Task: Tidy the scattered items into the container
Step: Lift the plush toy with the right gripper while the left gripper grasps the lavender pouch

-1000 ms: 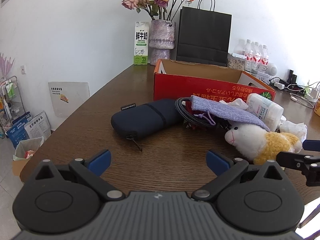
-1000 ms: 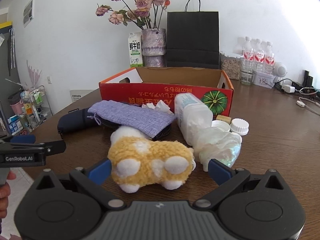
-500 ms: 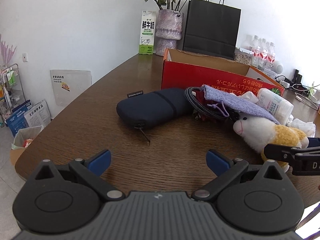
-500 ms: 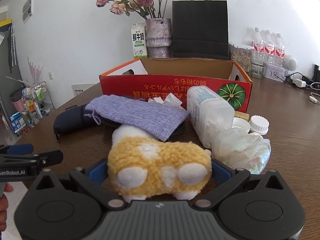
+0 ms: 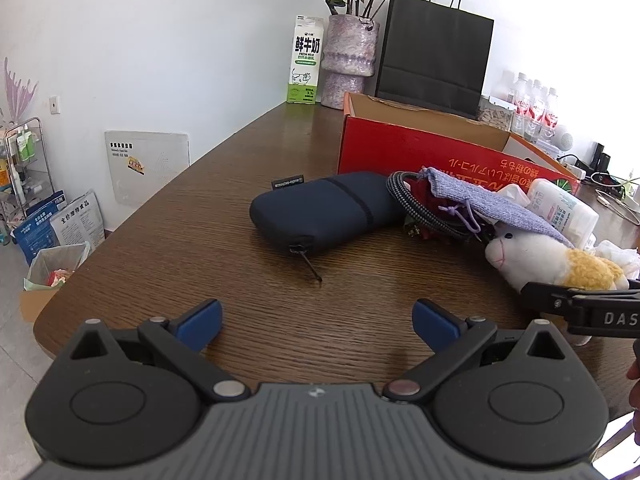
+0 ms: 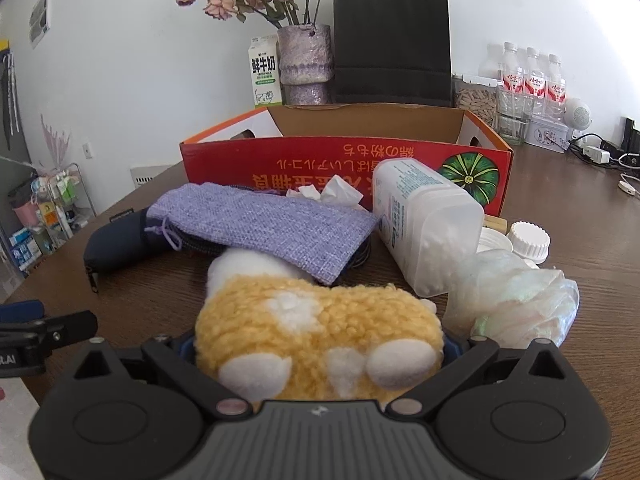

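Step in hand: first pick, judged as the grasp of the plush toy [image 6: 316, 336], with nothing yet visible inside the cardboard box [image 6: 348, 164]. The right tongs [image 6: 316, 350] straddle the toy's yellow body; their blue tips are all but hidden by the fleece on either side, and the pictures do not settle whether they press the toy or merely flank it. The toy lies on the table [image 5: 240, 208], rump toward the right tongs and white head away from them, tucked under the near edge of the purple pouch [image 6: 264, 224]. The left tongs [image 5: 316, 316] stand wide apart and empty over bare wood, with the dark case [image 5: 324, 208] ahead of them and the toy's head off to their right, near the tip of the other tool. Beyond the right tongs, past the toy, lie the pouch and a crumpled tissue [image 6: 332, 194]; ahead and to the right, a white bottle [image 6: 424, 224] on its side, two loose caps [image 6: 528, 240] and a clear plastic bag [image 6: 516, 304] close beside the right tip. The box stands behind all of these, its open top facing up. The next move probably calls for a firm closure on the soft body, a lift that draws the head from under the pouch without dragging it, and a carry forward over the box's near wall.
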A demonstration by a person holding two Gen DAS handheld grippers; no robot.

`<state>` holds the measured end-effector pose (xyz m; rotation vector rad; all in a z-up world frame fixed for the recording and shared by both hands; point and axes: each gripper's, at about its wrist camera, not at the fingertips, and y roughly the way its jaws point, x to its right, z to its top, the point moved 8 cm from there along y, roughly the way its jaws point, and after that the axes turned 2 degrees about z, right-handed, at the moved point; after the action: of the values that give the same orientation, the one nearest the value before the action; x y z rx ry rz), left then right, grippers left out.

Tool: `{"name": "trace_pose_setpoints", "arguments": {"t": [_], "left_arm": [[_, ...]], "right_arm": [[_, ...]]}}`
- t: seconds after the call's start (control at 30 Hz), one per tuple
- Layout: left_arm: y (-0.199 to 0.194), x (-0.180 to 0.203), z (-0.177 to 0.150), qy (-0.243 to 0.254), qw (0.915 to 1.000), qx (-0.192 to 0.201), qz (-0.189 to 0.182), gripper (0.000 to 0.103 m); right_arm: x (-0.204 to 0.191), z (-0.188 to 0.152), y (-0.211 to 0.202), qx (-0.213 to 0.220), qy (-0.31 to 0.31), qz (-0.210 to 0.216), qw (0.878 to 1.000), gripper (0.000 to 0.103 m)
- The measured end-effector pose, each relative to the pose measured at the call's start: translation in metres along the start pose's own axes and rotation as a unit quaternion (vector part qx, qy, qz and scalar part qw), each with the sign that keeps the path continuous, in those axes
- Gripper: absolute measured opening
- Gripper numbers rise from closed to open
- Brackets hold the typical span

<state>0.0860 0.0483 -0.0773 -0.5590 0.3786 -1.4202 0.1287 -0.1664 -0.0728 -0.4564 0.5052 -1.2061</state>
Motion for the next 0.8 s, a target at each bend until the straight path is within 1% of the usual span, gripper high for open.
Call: {"name": "trace_pose_setpoints", "arguments": {"t": [0.13, 0.43, 0.63, 0.8], "left_arm": [[-0.003, 0.002, 0.002, 0.001, 1.0000, 0.002, -0.002, 0.103], [-0.018, 0.012, 0.012, 0.016, 0.9995, 0.025, -0.007, 0.103], [-0.026, 0.024, 0.025, 0.030, 0.9985, 0.045, -0.012, 0.103], [-0.024, 0.038, 0.033, 0.044, 0.9976, 0.049, -0.021, 0.103]], "right_arm": [[0.003, 0.001, -0.010, 0.016, 0.011, 0.006, 1.000, 0.097], [0.005, 0.016, -0.052, 0.075, 0.012, 0.014, 0.997, 0.097], [0.019, 0.032, -0.083, 0.124, 0.018, -0.004, 0.992, 0.097], [0.036, 0.036, -0.093, 0.135, 0.027, -0.023, 0.990, 0.097]]}}
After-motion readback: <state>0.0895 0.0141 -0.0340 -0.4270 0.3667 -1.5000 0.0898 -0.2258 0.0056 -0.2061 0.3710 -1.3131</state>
